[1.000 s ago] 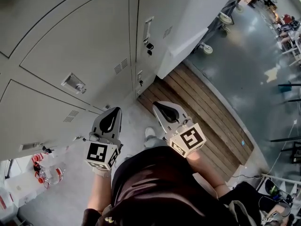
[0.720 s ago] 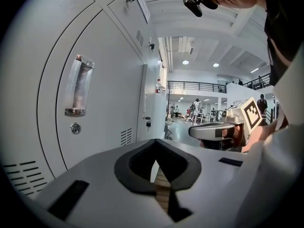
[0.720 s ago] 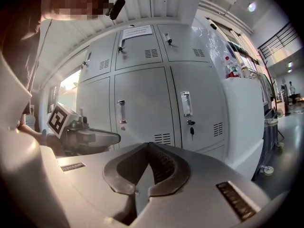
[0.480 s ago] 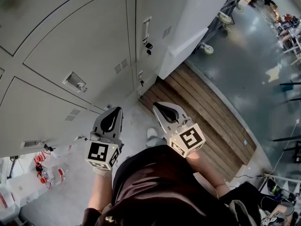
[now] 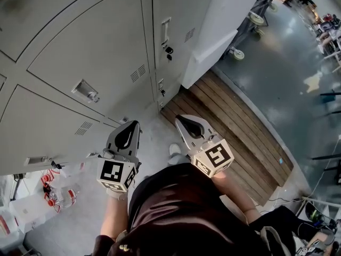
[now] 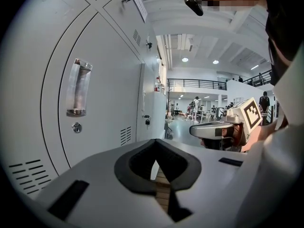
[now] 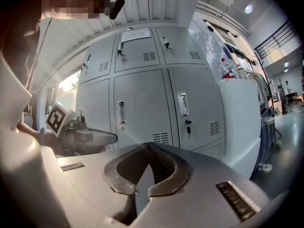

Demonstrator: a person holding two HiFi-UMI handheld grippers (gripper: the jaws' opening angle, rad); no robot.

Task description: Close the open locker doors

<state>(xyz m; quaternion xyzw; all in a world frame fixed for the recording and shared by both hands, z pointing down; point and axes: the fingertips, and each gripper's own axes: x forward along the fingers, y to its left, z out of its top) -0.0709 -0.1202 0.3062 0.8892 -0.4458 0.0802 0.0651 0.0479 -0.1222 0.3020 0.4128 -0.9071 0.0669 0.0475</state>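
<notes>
A bank of grey locker doors (image 5: 90,52) fills the upper left of the head view; every door I see lies flush, with recessed handles (image 5: 85,91) and a key lock (image 5: 168,49). My left gripper (image 5: 129,124) is shut and empty, held at waist height facing the lockers. My right gripper (image 5: 179,118) is shut and empty beside it. In the left gripper view a door handle (image 6: 78,87) stands close on the left. The right gripper view shows the locker grid (image 7: 142,108) ahead with a paper note (image 7: 135,33) on an upper door.
A wooden slatted platform (image 5: 234,127) lies on the floor to the right of the lockers. A white cabinet (image 5: 224,20) stands against the locker end. Bottles with red caps (image 5: 53,193) lie at lower left. My shoe (image 5: 174,150) is between the grippers.
The view has drifted slightly, and the lockers sit a little further left in it. Both grippers hold almost the same place and stay shut.
</notes>
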